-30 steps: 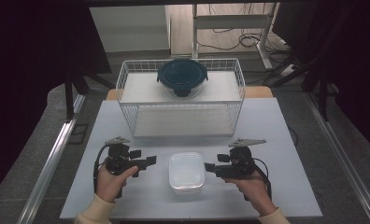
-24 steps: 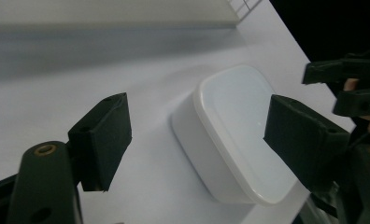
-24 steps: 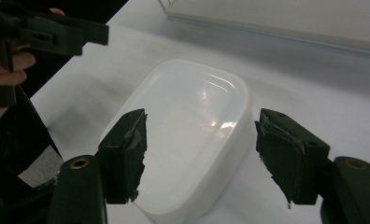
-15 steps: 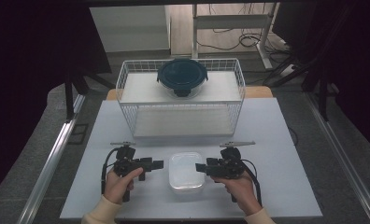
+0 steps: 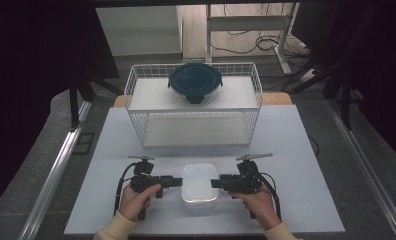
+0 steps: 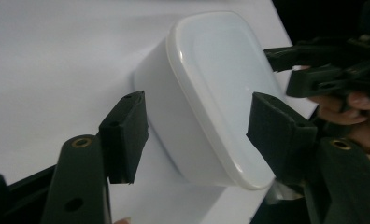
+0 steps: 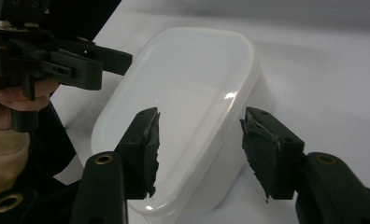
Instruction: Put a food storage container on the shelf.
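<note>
A white lidded plastic container (image 5: 199,184) sits near the table's front edge, between the two grippers. My left gripper (image 5: 178,181) points at its left side and my right gripper (image 5: 215,183) at its right side. In the left gripper view the jaws have just been closing around the near end of the container (image 6: 216,79), one pad beside its wall and one over the lid, with gaps still showing. In the right gripper view the jaws have likewise been closing astride the rim of the container (image 7: 188,79), and the pads do not press on it.
A white wire basket (image 5: 193,130) stands behind the container at mid table. A round dark teal container with a clip lid (image 5: 194,82) rests on top of it. Bare table lies to either side of the hands.
Both hands have sunk and moved inward to the white container. The jaws of both grippers stand narrower than before. The container has not moved.
</note>
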